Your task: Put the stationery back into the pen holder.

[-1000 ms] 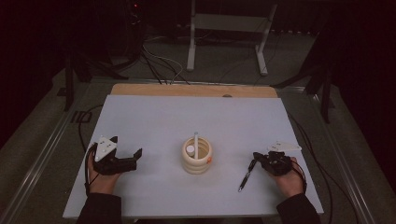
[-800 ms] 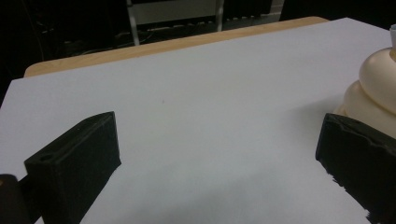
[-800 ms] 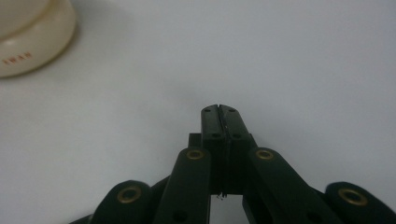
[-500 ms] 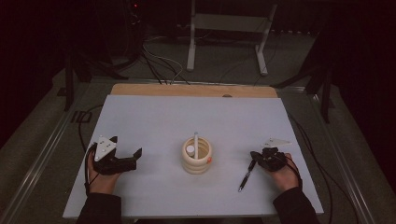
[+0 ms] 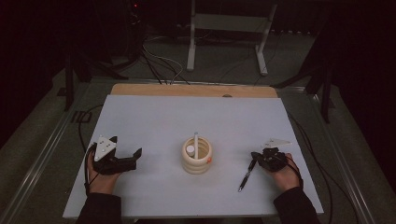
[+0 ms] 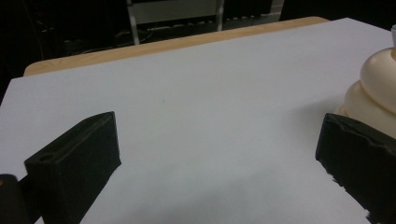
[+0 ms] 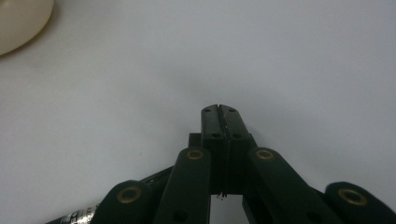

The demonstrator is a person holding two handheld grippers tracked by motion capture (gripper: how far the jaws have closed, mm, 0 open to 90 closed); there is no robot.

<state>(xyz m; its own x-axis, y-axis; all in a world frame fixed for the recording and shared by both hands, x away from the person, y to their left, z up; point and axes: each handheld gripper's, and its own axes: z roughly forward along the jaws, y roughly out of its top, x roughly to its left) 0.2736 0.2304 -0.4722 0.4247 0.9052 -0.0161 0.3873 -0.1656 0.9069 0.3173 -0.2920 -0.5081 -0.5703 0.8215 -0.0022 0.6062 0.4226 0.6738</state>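
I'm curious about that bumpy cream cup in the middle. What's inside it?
Inside the cream ringed holder, a thin white stick stands up past the rim, with a short, white round-topped thing beside it. The holder's wall hides their lower parts and the bottom.

Left hand [image 5: 100, 175]: enters from the near edge of the table, dark sleeve to the wrist, wrapped around the rear of its tool, resting low near the near-left corner.

Left black two-jaw gripper with a grey three-cornered top plate [image 5: 133, 158]: points toward the middle of the table, roughly level; jaws spread wide, nothing between them. In the left gripper view both black fingers [image 6: 77, 161] stand far apart.

Right hand [image 5: 285, 175]: enters from the near edge toward the near-right corner, dark sleeve, fingers curled over its tool.

Right black two-jaw gripper with a pale top plate [image 5: 254, 156]: aimed leftward and down; its fingers [image 7: 212, 128] are pressed flat together, no gap.
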